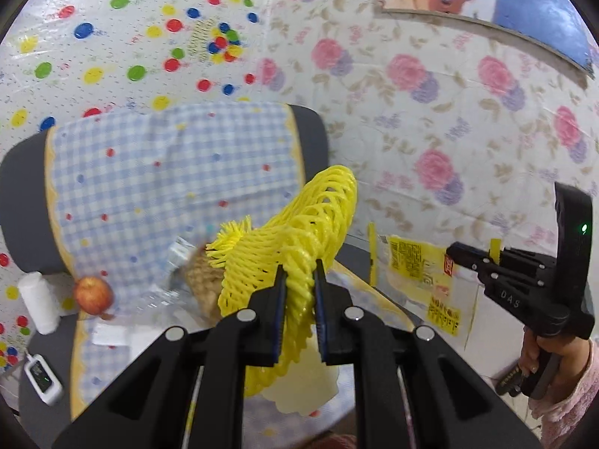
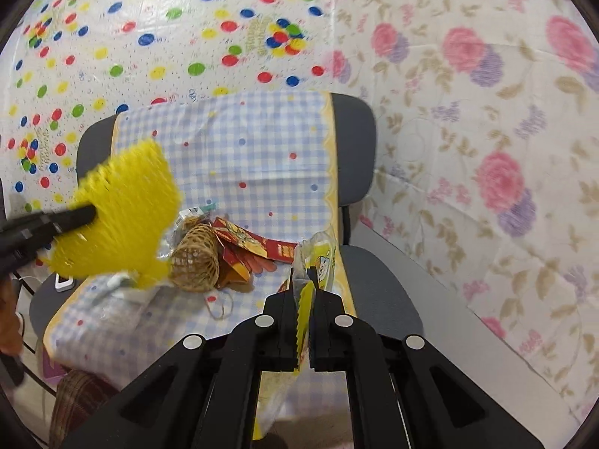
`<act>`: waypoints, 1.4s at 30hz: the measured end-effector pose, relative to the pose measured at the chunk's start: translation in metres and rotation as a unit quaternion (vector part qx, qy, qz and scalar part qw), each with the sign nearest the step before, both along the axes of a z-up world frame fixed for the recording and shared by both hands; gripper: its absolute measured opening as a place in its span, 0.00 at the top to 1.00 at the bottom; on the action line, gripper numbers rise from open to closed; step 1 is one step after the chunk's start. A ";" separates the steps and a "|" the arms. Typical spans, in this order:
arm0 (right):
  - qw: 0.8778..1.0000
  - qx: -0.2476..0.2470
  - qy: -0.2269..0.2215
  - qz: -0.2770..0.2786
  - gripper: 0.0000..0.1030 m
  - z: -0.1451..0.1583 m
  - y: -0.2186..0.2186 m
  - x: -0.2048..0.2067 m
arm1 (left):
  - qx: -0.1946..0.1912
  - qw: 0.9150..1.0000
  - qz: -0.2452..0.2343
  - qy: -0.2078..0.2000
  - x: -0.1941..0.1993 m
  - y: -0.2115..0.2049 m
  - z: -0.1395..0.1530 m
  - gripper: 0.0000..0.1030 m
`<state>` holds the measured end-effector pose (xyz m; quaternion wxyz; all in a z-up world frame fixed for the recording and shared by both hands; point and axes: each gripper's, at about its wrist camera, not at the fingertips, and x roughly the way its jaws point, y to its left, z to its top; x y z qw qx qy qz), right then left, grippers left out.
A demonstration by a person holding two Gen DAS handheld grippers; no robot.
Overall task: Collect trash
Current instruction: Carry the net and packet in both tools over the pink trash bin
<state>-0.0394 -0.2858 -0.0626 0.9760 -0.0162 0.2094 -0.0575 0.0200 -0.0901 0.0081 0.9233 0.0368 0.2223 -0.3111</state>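
Observation:
My left gripper (image 1: 299,273) is shut on a yellow foam fruit net (image 1: 310,224), which hangs lifted above the chair seat. From the right wrist view the same net (image 2: 119,217) shows blurred at the left, with the left gripper (image 2: 86,215) clamped on it. My right gripper (image 2: 305,292) is shut on a yellow and clear snack wrapper (image 2: 318,258), also raised off the seat. In the left wrist view that wrapper (image 1: 411,265) dangles from the right gripper (image 1: 455,250), which a hand in a pink sleeve (image 1: 569,381) holds.
A grey chair (image 2: 355,142) carries a blue checked cloth (image 2: 262,142). On it lie a brown woven net (image 2: 196,258), red wrappers (image 2: 254,250) and clear plastic (image 2: 112,307). An apple (image 1: 93,295), a white roll (image 1: 39,303) and a white device (image 1: 43,378) sit at the left.

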 end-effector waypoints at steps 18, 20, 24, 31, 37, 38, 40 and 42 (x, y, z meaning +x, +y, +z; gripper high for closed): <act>0.992 0.023 0.060 -0.110 0.96 -0.067 -0.017 -0.165 | 0.008 0.977 -0.199 0.082 -0.113 -0.094 -0.095 0.89; 0.989 0.029 0.073 -0.128 0.96 -0.080 -0.024 -0.181 | 0.012 0.972 -0.209 0.102 -0.118 -0.104 -0.107 0.89; 0.982 0.056 0.106 -0.149 0.96 -0.112 -0.038 -0.195 | 0.041 0.963 -0.225 0.140 -0.126 -0.126 -0.140 0.88; 0.972 0.097 0.145 -0.157 0.96 -0.158 -0.064 -0.192 | 0.088 0.949 -0.240 0.184 -0.130 -0.157 -0.182 0.87; 0.967 0.116 0.166 -0.156 0.95 -0.180 -0.079 -0.176 | 0.110 0.945 -0.244 0.189 -0.128 -0.174 -0.196 0.79; 0.965 0.123 0.171 -0.157 0.94 -0.186 -0.083 -0.173 | 0.111 0.944 -0.244 0.190 -0.127 -0.175 -0.197 0.77; 0.961 0.143 0.182 -0.155 0.91 -0.196 -0.089 -0.167 | 0.112 0.945 -0.240 0.192 -0.122 -0.178 -0.198 0.54; 0.958 0.145 0.185 -0.163 0.88 -0.202 -0.095 -0.165 | 0.109 0.948 -0.234 0.187 -0.119 -0.178 -0.196 0.48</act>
